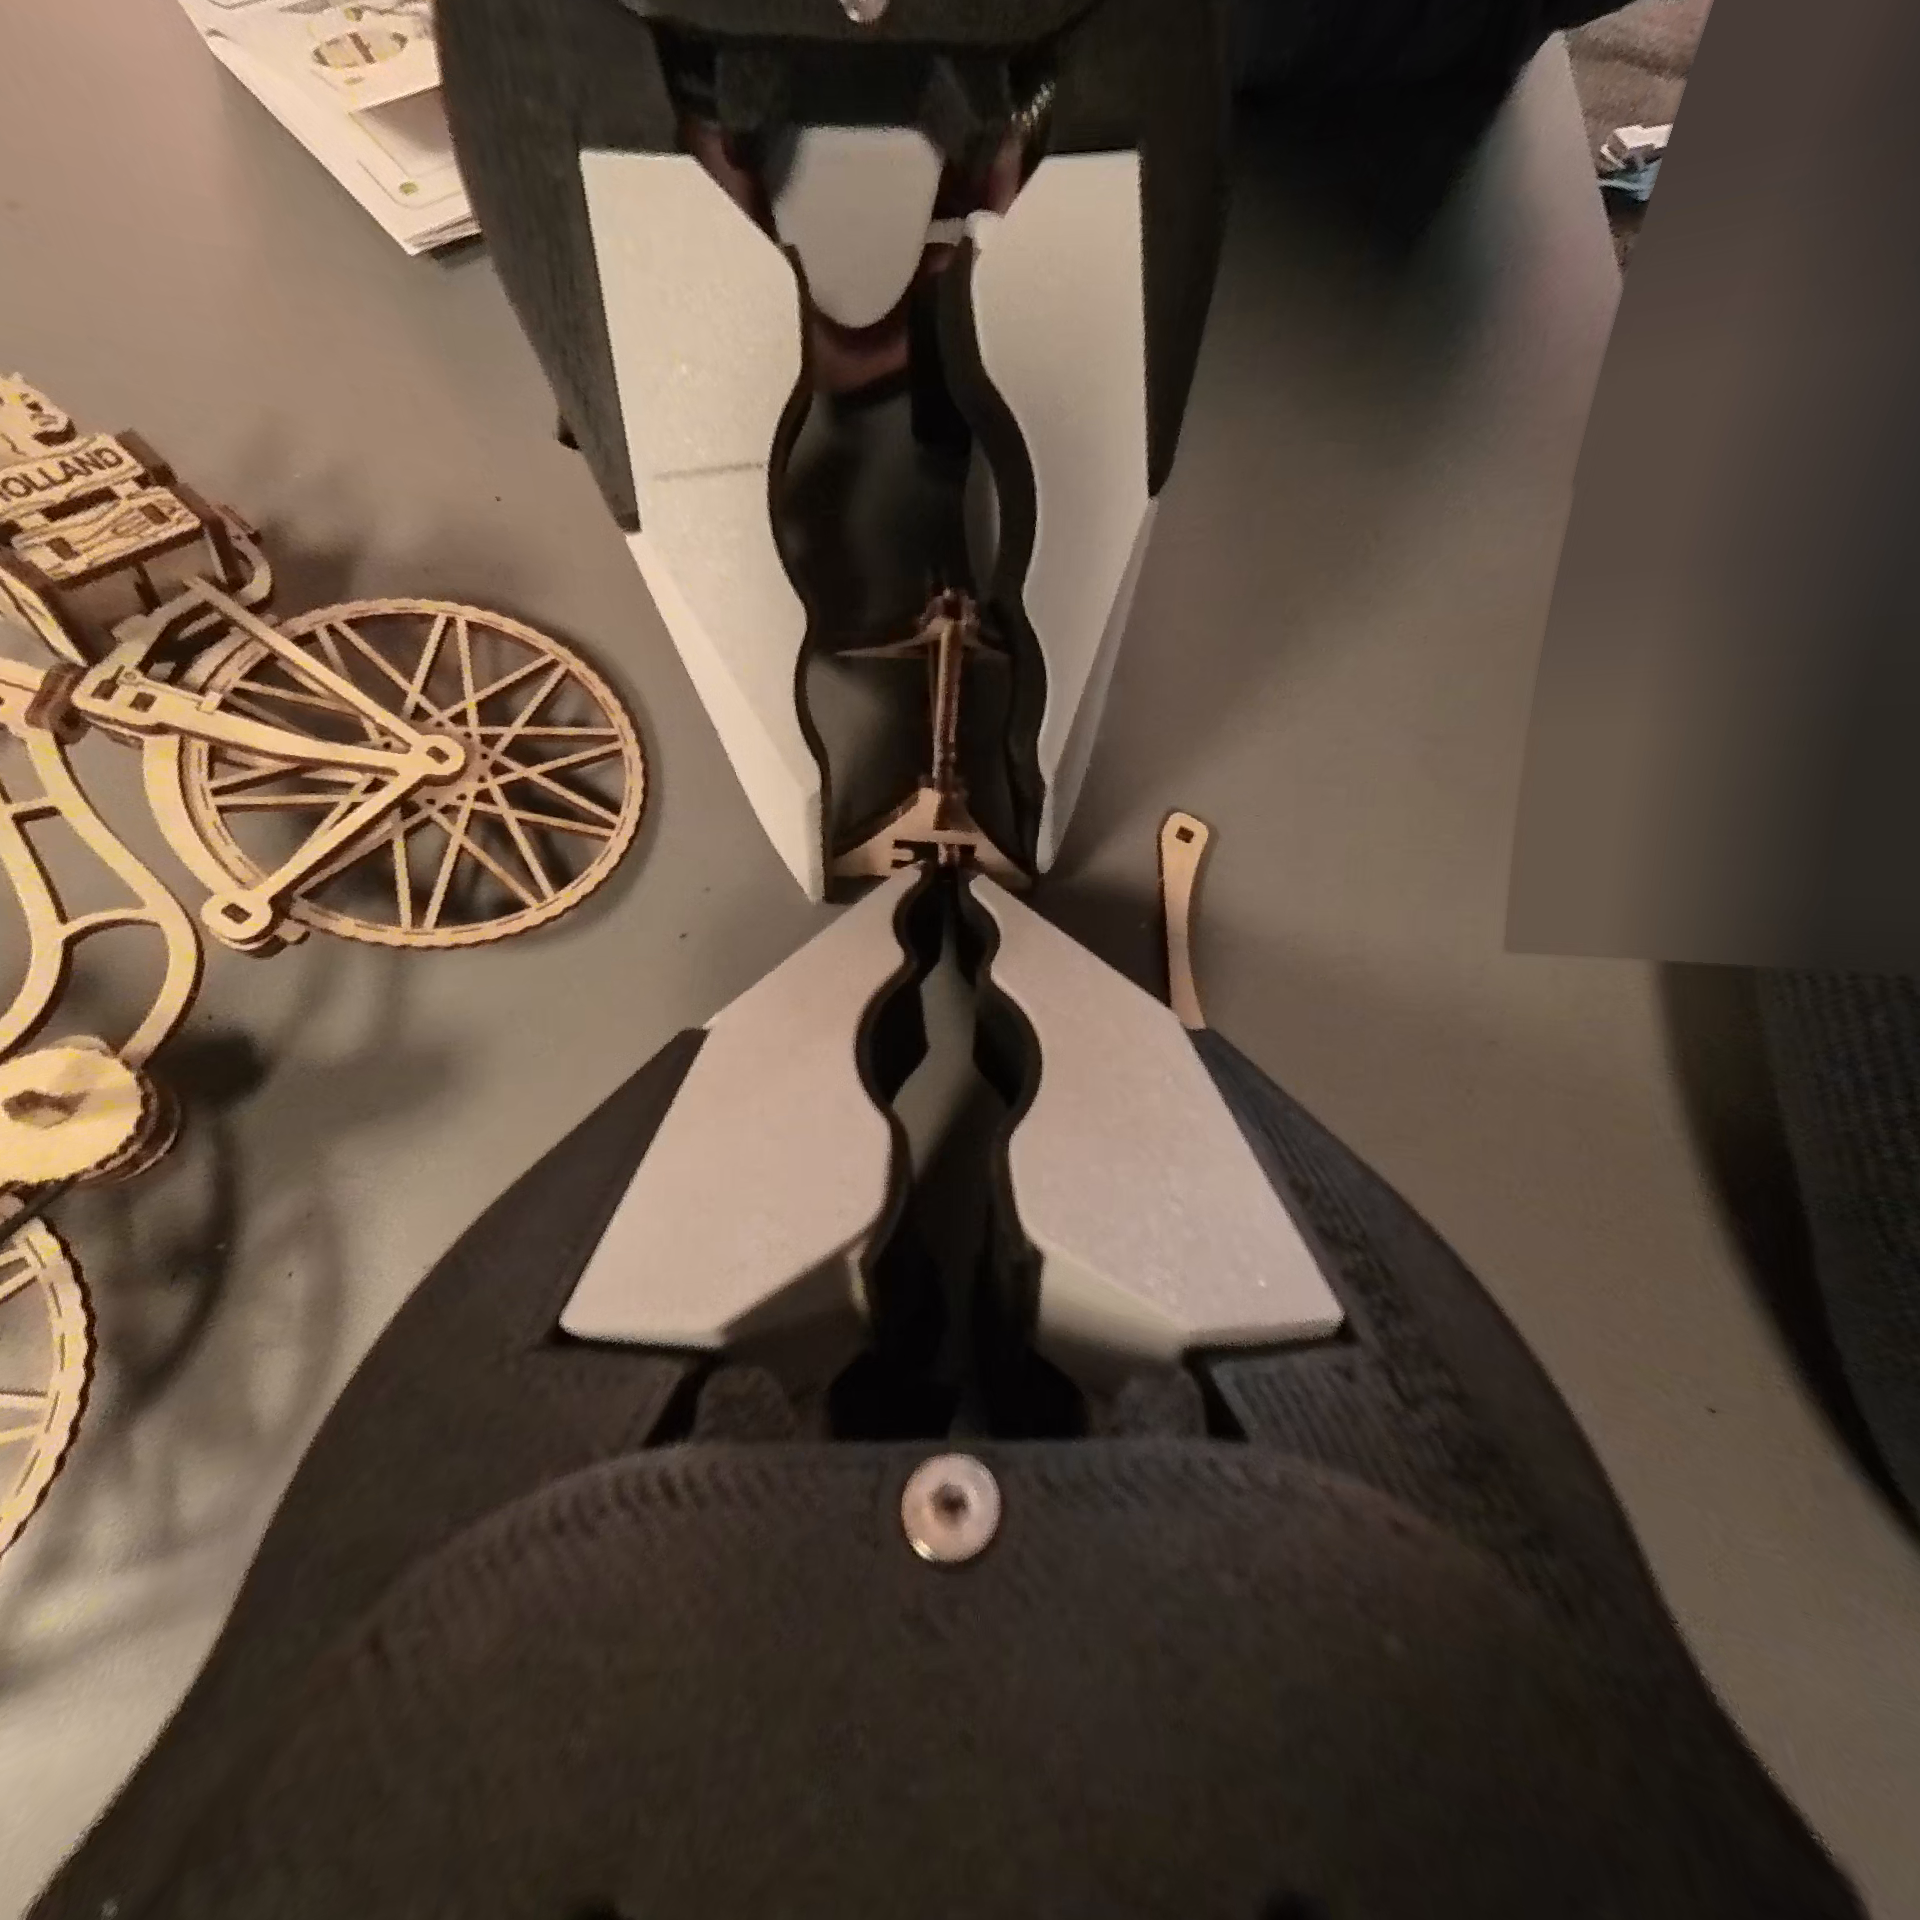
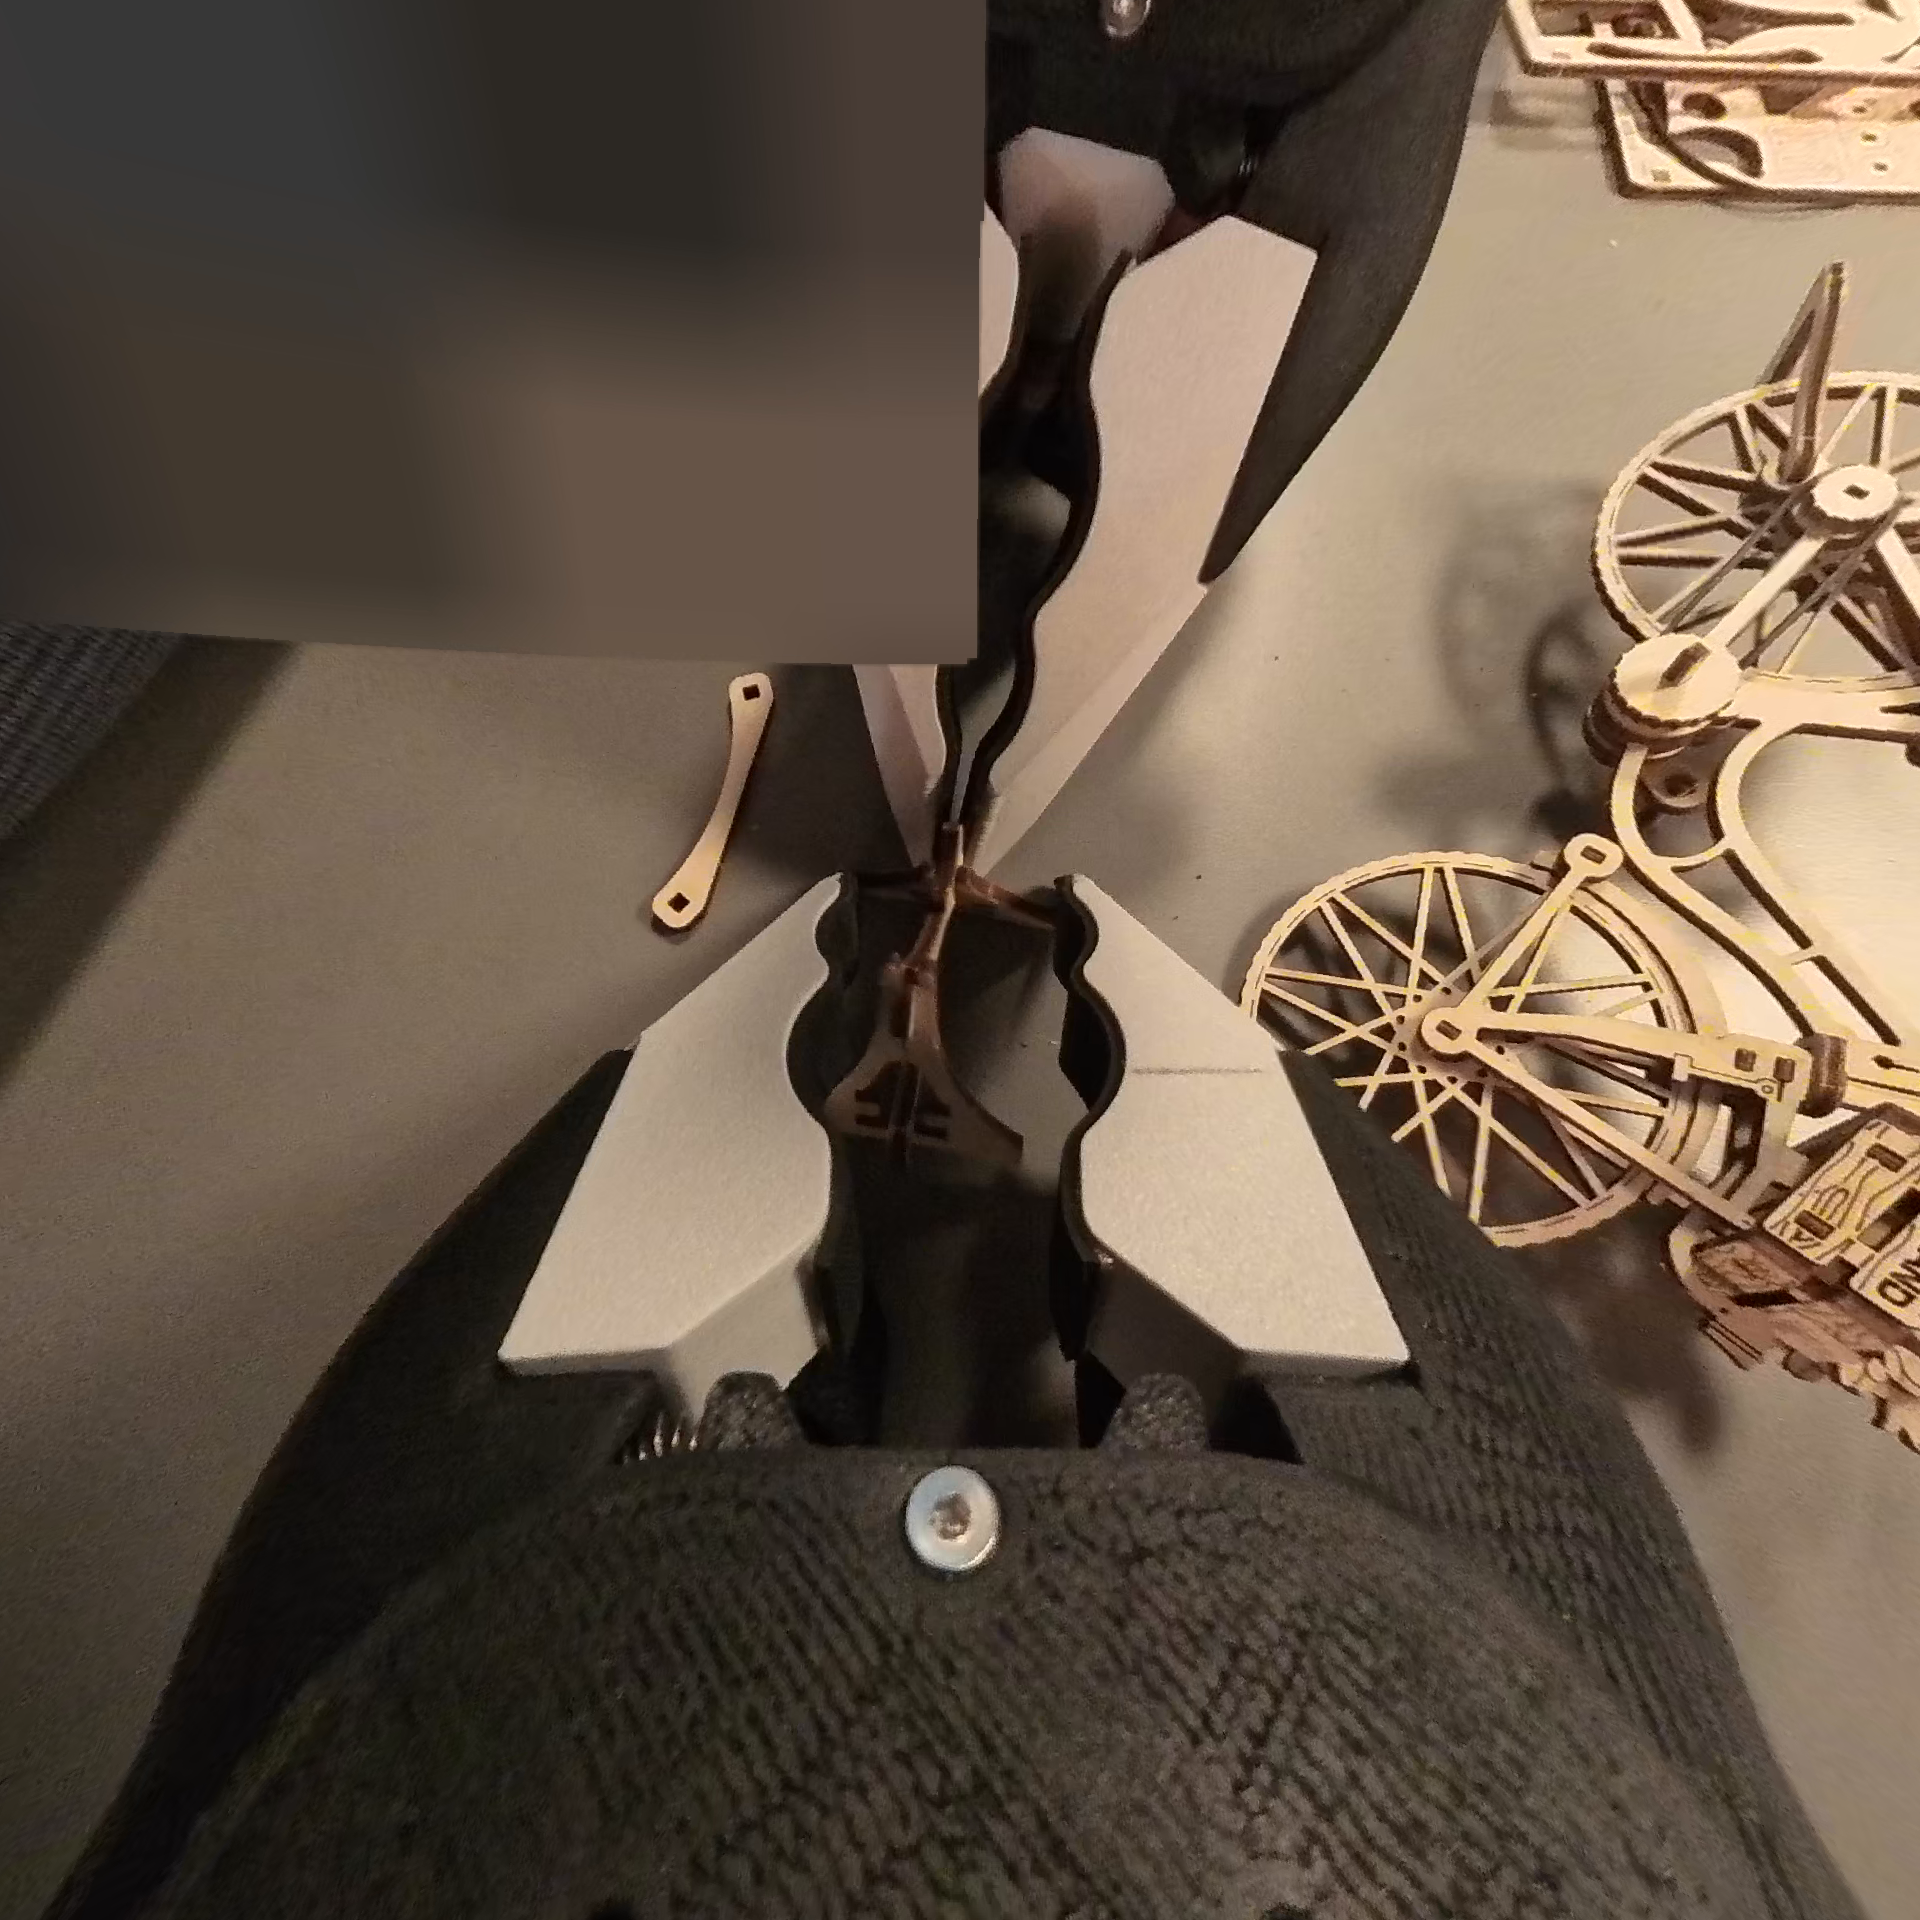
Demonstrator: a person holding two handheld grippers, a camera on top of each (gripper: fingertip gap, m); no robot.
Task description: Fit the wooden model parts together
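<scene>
Both claws meet tip to tip over the grey bench [image 1: 343,436], sharing one small wooden sub-assembly [image 2: 914,1049].

Left claw [image 1: 951,904]: fingers pressed nearly together, tips nipping the near end of the piece where its flared foot sits. Whether it bears real load, can't tell; the contact is right at the tips.

Right claw [image 2: 951,904]: jaws stand partly apart, w/ the sub-assembly lying lengthwise in the gap, flared end deep between the fingers, thin end poking out toward the left claw. No clear side contact w/ the pads in its own view, so a firm pinch isn't confirmed; can't tell.

Probable reason for the opposed hold: each claw takes one end so the halves can be pushed together along one axis, keeping the thin stem from bending.

A loose curved strip [image 2: 717,800] w/ a square hole at each end lies on the bench just beside the tips, to the left of the right claw, likely a next part. The mostly built wooden bicycle [image 2: 1538,997] lies flat to the right claw's right, well clear. Punched part sheets [image 2: 1714,94] lie far ahead-right.
</scene>
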